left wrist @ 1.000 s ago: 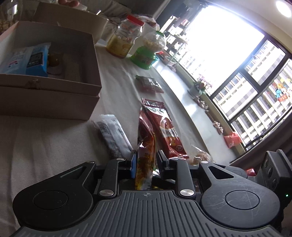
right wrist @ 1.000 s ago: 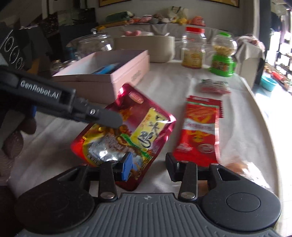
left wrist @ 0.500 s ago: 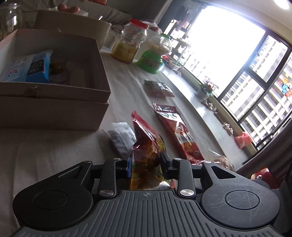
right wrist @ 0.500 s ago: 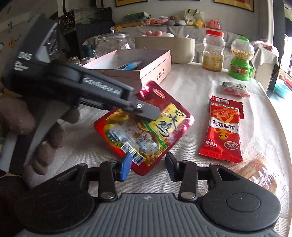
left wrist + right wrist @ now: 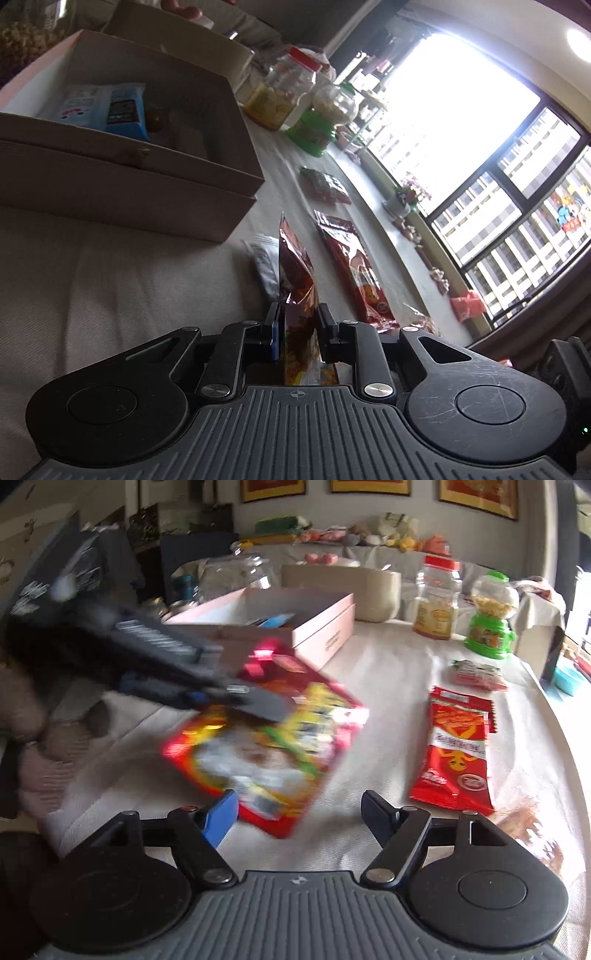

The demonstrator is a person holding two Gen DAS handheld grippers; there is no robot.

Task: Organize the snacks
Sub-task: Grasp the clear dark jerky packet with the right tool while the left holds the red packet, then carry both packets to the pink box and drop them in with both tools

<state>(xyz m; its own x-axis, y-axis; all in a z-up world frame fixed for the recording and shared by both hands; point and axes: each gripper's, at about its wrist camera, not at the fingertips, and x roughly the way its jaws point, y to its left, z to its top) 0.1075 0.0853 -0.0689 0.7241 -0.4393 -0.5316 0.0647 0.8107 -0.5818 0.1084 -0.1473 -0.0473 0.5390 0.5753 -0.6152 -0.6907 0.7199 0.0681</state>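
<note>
Snack pouch [image 5: 271,746] in red foil, blurred in the right wrist view, hangs above the cloth-covered worktop [image 5: 388,672] with the left gripper [image 5: 297,325] clamped on it; seen from the left wrist, the pouch [image 5: 295,280] stands on edge between the two pads, which press its sides. That gripper's jaws have just been closing on the pouch. The right gripper [image 5: 299,808] has just been opening, and its jaws now stand wide apart with only the pouch's lower corner near the blue-tipped finger, not pinched. A gloved hand [image 5: 33,716] holds the left tool at the left edge of that view.

Beyond the pouch sits an open pale box [image 5: 295,627] with a blue packet [image 5: 107,109] inside. A long red sachet [image 5: 458,749] lies flat to the right, a smaller red packet [image 5: 478,674] beyond it. At the far end stand a red-lidded jar [image 5: 437,602] and a green-based dispenser [image 5: 489,616]. A white wrapper [image 5: 264,266] lies just left of the pouch.
</note>
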